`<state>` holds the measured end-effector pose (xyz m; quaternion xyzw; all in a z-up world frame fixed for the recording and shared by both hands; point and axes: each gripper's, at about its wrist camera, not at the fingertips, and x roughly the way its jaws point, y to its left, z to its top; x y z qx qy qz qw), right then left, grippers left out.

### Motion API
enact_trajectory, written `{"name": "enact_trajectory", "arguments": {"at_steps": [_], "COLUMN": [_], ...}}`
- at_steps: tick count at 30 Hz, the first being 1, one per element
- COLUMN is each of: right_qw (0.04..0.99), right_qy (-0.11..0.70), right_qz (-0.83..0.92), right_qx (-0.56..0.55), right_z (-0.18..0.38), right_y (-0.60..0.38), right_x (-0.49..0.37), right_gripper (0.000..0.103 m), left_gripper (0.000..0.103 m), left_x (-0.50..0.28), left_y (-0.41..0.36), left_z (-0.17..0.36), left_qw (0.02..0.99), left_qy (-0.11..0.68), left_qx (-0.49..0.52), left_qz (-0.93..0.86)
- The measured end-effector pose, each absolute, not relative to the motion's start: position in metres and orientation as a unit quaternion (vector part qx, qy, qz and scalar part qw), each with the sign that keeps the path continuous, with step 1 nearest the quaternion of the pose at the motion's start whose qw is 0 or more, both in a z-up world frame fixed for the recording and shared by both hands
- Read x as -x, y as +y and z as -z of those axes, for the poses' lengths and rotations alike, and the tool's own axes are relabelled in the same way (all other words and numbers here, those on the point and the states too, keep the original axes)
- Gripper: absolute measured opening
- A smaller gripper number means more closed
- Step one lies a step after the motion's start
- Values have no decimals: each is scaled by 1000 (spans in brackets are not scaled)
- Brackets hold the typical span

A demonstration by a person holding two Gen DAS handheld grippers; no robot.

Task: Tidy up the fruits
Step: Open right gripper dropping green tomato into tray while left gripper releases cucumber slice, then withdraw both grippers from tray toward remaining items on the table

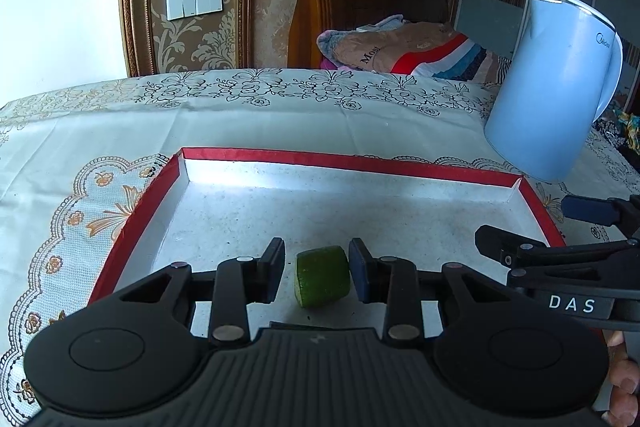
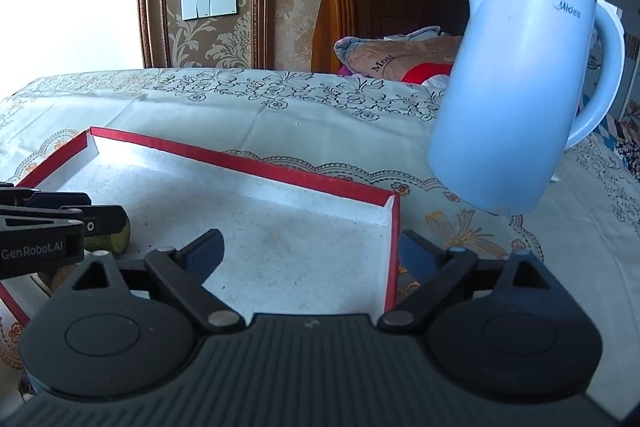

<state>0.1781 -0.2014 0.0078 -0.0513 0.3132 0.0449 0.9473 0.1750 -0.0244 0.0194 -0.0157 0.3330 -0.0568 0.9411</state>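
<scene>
The lime [image 1: 323, 275] lies on the white floor of the red-rimmed tray [image 1: 360, 163], at about 6 o'clock of it, near the front edge. The left gripper [image 1: 318, 273] brackets it: the right pad touches its side, while a slim gap shows at the left pad, so no firm grip. The right gripper [image 2: 312, 251], at the tray's 4 o'clock corner, is spread wide and empty, straddling the rim. A blue kettle [image 2: 516, 99] stands at 2 o'clock on the tablecloth [image 1: 240, 123].
</scene>
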Motion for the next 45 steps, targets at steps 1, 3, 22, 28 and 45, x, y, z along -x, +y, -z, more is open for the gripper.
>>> {"name": "enact_trajectory", "arguments": {"at_steps": [1,3,22,28,45], "right_qw": [948,948,948,949,955], "right_qy": [312,312,313,310,285], "right_qz": [-44,-47,-54,-59,-49], "right_qx": [53,47,25,5,-68], "right_z": [-9,-9,-6,-6,0], "right_y": [-202,-204,-210,-217,-257], "right_x": [-177,-174,-146,-135,-70], "right_gripper": [98,99,103,103,103], "left_gripper": [34,34,35,35,61], "left_x": [-174,-169,-126,-115,-34], "left_y": [-24,-25,-24,-18,-11], "left_z": [-20,-21,-23,-23,-11], "left_qw": [942,943,952,953,959], "left_qy": [331,328,299,294,263], "left_qx": [15,15,15,32,23], "left_qz": [56,56,60,65,107]}}
